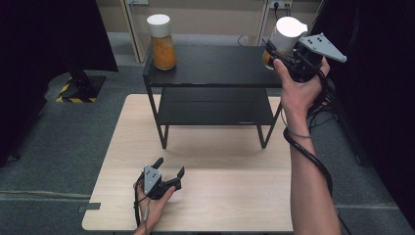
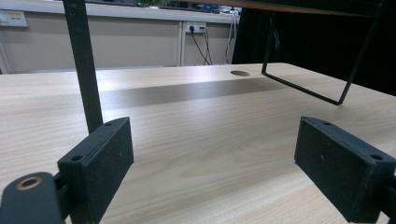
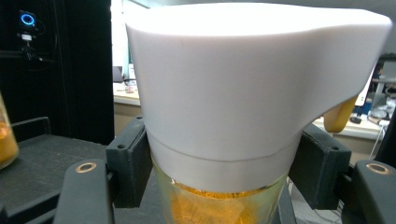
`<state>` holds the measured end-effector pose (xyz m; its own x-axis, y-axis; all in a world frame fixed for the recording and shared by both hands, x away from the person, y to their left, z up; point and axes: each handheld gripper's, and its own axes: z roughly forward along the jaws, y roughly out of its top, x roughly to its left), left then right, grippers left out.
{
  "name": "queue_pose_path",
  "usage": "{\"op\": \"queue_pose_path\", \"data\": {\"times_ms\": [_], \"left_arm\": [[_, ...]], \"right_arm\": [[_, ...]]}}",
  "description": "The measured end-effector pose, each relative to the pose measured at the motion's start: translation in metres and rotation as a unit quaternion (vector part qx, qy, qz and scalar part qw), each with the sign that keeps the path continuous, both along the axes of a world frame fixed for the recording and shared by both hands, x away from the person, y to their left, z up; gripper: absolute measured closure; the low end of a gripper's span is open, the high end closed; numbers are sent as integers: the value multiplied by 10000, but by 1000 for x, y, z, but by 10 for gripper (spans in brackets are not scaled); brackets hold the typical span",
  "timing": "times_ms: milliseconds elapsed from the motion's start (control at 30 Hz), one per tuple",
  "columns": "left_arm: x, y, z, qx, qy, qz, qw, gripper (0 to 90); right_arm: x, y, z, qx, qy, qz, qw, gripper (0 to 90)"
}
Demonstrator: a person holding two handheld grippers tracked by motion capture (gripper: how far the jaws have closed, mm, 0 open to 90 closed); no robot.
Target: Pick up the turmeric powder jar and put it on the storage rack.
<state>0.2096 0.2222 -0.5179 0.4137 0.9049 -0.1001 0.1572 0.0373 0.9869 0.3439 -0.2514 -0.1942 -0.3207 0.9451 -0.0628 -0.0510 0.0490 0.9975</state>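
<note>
Jar held: a clear glass jar with a tall white plastic lid and orange contents (image 1: pixel 285 36), gripped by the right gripper (image 1: pixel 288 58) above the right end of the black metal 2-tier shelf (image 1: pixel 215 66).
Jar axis: the long axis runs close to upright, the white lid on top; in the right gripper view the jar (image 3: pixel 243 102) stands straight between the 2 pads.
Jar spout: in the right gripper view the lid flares out toward the right into a spout-like lip.
Right gripper fingers: the pads (image 3: pixel 130 163) press on the jar's neck from both sides, just below the lid, clamped onto it.
Left gripper: the left gripper (image 1: pixel 169 171) rests low over the pale wooden table (image 1: pixel 220 205), near its front edge, held in the left hand (image 1: pixel 154 200).
Left gripper fingers: spread wide, with bare tabletop (image 2: pixel 210 154) between the pads (image 2: pixel 100 163).
Second jar: a matching glass jar with white lid and orange contents (image 1: pixel 161 41) stands upright at the left end of the shelf's top.
Hidden: the held jar's lower body is covered by the right hand (image 1: pixel 298 90) and gripper in the high view, and cut off at the bottom edge in the right gripper view; whether its base touches the shelf cannot be told.
Hard to make out: the orange contents are too blurred to identify.
</note>
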Motion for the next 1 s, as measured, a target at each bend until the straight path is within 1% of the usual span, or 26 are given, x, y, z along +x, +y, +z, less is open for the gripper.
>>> {"op": "queue_pose_path", "data": {"times_ms": [167, 333, 433, 567, 667, 867, 967, 1000], "left_arm": [[0, 0, 0, 8, -13, -4, 10000, 111], [0, 0, 0, 4, -15, -3, 10000, 111], [0, 0, 0, 2, -13, -4, 10000, 111], [0, 0, 0, 5, -11, -5, 10000, 111], [0, 0, 0, 4, -13, -6, 10000, 111], [-1, -1, -1, 26, -35, -5, 10000, 111], [-1, -1, 0, 40, -33, -4, 10000, 111], [-1, -1, 0, 42, -34, -6, 10000, 112]], "right_arm": [[13, 6, 7, -137, 158, -66, 9998, 309], [23, 9, 12, -132, 273, -104, 9995, 309], [28, 9, 11, -89, 274, -132, 9995, 309], [34, 9, 11, -68, 347, -208, 9992, 309], [37, 9, 11, -94, 385, -227, 9990, 309], [41, 10, 9, -169, 468, -240, 9985, 309], [41, 9, 6, -111, 488, -203, 9985, 308], [42, 9, 5, -132, 502, -201, 9984, 308]]}}
